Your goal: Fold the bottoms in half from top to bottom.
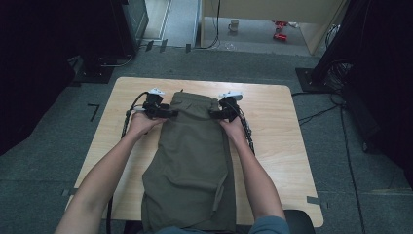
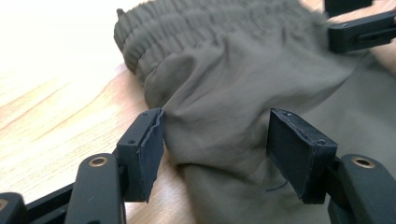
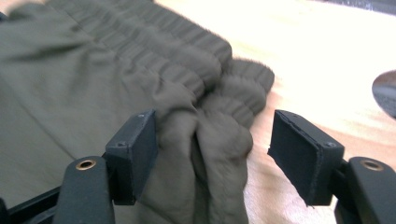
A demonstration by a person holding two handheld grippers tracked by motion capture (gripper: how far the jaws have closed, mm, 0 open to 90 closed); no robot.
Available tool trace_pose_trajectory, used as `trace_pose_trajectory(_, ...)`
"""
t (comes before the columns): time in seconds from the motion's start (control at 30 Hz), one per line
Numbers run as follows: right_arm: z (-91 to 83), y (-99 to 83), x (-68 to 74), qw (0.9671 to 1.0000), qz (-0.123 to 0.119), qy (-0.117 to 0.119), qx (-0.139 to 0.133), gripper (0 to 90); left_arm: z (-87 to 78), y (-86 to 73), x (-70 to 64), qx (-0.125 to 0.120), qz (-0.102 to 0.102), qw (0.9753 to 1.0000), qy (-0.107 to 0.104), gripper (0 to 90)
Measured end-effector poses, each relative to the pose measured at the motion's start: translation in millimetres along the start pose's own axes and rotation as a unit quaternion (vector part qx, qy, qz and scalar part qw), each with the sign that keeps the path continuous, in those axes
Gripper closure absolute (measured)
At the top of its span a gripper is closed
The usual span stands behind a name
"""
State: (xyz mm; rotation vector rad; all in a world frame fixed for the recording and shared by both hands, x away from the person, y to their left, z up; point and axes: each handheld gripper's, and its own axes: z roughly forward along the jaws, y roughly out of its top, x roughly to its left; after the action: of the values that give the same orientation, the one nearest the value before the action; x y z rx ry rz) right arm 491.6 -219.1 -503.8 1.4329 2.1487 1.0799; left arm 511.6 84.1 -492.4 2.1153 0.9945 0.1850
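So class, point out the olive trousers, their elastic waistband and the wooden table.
olive trousers [image 1: 187,161], high view, the middle of the cloth.
elastic waistband [image 2: 196,21], left gripper view, its gathered ribs.
wooden table [image 1: 272,131], high view, bare top.

Overhead view; close gripper views sharing trousers [image 1: 187,161].

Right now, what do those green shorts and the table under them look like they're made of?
The olive shorts look like thin woven fabric, matte, with fine wrinkles and a gathered elastic waistband. The table looks like pale wood or wood-look laminate; grain streaks show, with a slight sheen.
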Motion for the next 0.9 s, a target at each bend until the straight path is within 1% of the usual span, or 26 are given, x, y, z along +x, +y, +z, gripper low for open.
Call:
trace_pose_trajectory(0.07,2.8,-2.6,-1.7,1.0,0.001,-0.001,0.009,30.7,4.9,-0.3,1.7,0.008,-0.014,0.9998,-0.008,35.8)
trace_pose_trajectory(0.13,4.6,-4.0,-2.4,0.9999,0.0,-0.003,0.014,30.6,9.0,-0.9,0.9,0.01,-0.017,0.9997,-0.012,35.9)
trace_pose_trajectory(0.27,6.2,-5.0,-1.1,0.9999,0.0,-0.001,0.016,33.5,15.9,-2.8,-2.8,0.022,-0.01,0.9996,-0.012,35.7)
trace_pose_trajectory(0.33,9.2,-6.2,0.4,0.9998,-0.005,-0.001,0.022,34.3,17.1,-3.7,-5.0,0.015,-0.01,0.9998,-0.008,34.9)
trace_pose_trajectory(0.37,10.3,-7.0,1.4,0.9997,-0.01,-0.004,0.02,35.6,17.4,-4.0,-6.0,0.013,-0.011,0.9998,-0.006,35.0)
trace_pose_trajectory(0.43,10.9,-7.0,3.3,0.9997,-0.014,-0.003,0.018,41.1,17.5,-5.2,-7.6,0.011,-0.006,0.9999,-0.001,35.1)
trace_pose_trajectory(0.47,11.1,-7.0,4.6,0.9996,-0.021,-0.005,0.019,42.5,17.3,-6.0,-8.5,0.009,-0.003,1.0,-0.001,36.1)
trace_pose_trajectory(0.5,11.9,-7.2,7.6,0.9991,-0.035,-0.016,0.02,43.7,17.0,-6.5,-8.9,0.009,0.001,1.0,-0.003,39.6)
trace_pose_trajectory(0.53,11.9,-7.3,8.4,0.999,-0.037,-0.016,0.02,44.8,16.8,-7.3,-9.4,0.008,0.005,1.0,-0.002,41.5)
trace_pose_trajectory(0.57,11.5,-7.3,8.8,0.9991,-0.032,-0.017,0.02,46.3,16.2,-7.9,-9.9,0.008,0.005,0.9999,-0.005,43.1)
trace_pose_trajectory(0.63,10.8,-7.5,9.4,0.9991,-0.032,-0.018,0.021,50.0,15.1,-8.4,-9.5,0.01,-0.001,0.9999,-0.01,49.2)
trace_pose_trajectory(0.7,10.2,-7.5,9.2,0.9993,-0.03,-0.013,0.02,57.3,14.7,-8.2,-9.5,0.012,-0.003,0.9999,-0.011,54.7)
trace_pose_trajectory(0.77,9.8,-7.2,9.6,0.9994,-0.027,-0.008,0.021,64.0,14.7,-8.7,-10.5,0.013,0.0,0.9998,-0.016,60.2)
trace_pose_trajectory(0.83,9.9,-6.6,11.4,0.9995,-0.021,-0.008,0.022,69.3,14.5,-8.7,-11.1,0.016,0.003,0.9997,-0.018,63.9)
trace_pose_trajectory(0.9,9.7,-6.2,12.2,0.9995,-0.016,-0.002,0.025,76.9,14.2,-8.1,-12.3,0.021,-0.002,0.9996,-0.019,67.0)
